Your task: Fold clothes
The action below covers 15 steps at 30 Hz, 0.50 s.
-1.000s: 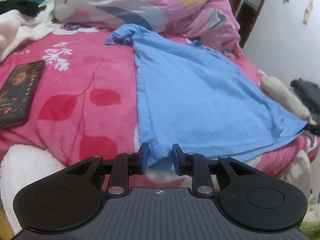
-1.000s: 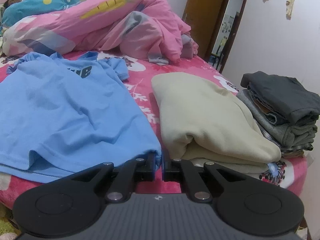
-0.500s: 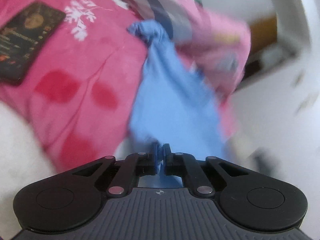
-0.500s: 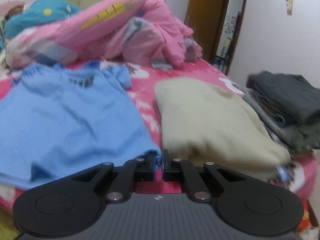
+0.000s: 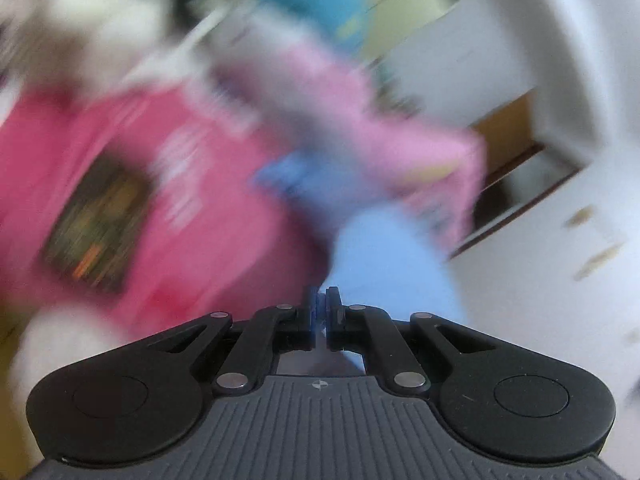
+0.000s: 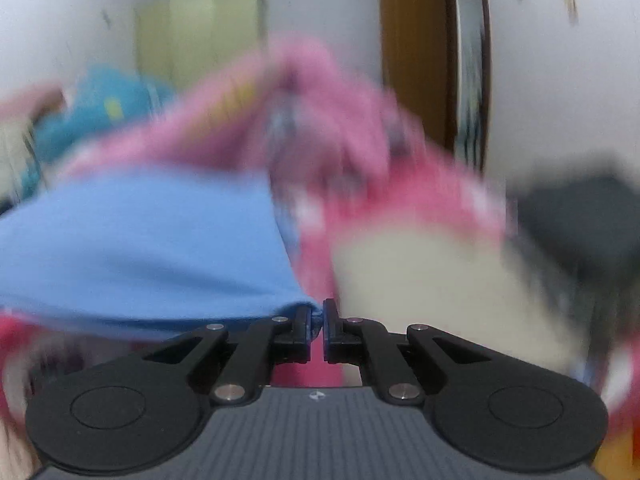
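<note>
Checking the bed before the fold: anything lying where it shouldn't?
A phone lies on the pink blanket, left of the blue shirt in the left wrist view. Both views are badly blurred, so nothing else can be judged.

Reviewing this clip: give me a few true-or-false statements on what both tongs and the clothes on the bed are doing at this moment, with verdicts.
1. The left tongs are shut on the blue T-shirt. True.
2. The right tongs stand wide open with nothing between them. False: they are shut on a corner of the blue T-shirt.
3. A phone lies on the pink bedspread. True, though it is blurred.
4. The cream garment hangs from the right tongs. False: it lies on the bed, apart from them.
5. The dark clothes lie on top of the blue T-shirt. False: they sit far right, beyond the cream garment.
</note>
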Tool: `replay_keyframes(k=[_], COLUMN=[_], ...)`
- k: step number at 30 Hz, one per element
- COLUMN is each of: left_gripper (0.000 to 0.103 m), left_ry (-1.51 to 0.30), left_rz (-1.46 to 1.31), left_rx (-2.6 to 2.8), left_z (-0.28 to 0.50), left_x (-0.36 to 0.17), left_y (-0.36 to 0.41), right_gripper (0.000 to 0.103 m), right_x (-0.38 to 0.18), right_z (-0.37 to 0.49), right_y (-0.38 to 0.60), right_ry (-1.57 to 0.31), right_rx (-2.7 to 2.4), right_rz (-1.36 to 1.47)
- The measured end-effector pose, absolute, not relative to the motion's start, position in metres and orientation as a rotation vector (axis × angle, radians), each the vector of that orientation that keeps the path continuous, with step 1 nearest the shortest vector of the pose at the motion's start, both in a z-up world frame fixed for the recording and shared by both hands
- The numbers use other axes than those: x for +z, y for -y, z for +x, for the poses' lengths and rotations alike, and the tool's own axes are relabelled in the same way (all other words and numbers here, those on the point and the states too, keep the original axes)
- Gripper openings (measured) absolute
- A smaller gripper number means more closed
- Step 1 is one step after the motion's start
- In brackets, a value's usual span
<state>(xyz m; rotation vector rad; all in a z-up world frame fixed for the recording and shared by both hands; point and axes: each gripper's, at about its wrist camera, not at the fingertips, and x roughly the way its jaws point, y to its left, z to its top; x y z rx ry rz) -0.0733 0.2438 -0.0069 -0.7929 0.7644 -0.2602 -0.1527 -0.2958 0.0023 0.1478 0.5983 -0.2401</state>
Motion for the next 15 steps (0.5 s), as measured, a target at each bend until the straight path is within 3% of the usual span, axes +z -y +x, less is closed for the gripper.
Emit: replay_keyframes(k=[4,10,15], left_gripper=[0.002,0.002,0.002], left_ry=[-0.92,-0.872,-0.933], left_rz=[-0.782,-0.673,-0.611], left_rx=[-0.181,-0.192,-0.17], left_z=[-0.081,-0.085,-0.087], left_x=[-0.06,-0.04,-0.056], left_y=[-0.236,-0.232,-0.226], right_gripper=[0.005,0.005,0.006], right_x=[-0.051,-0.031,-0.058], right_z=[-0.16,-0.161,-0.166], right_y=[0.302,0.298,0.292], right_ry=[-0.713,-0.651,-0.759], right_rx=[-0.288,-0.271,-0.253], right_rz=[0.224,0.149,0.127])
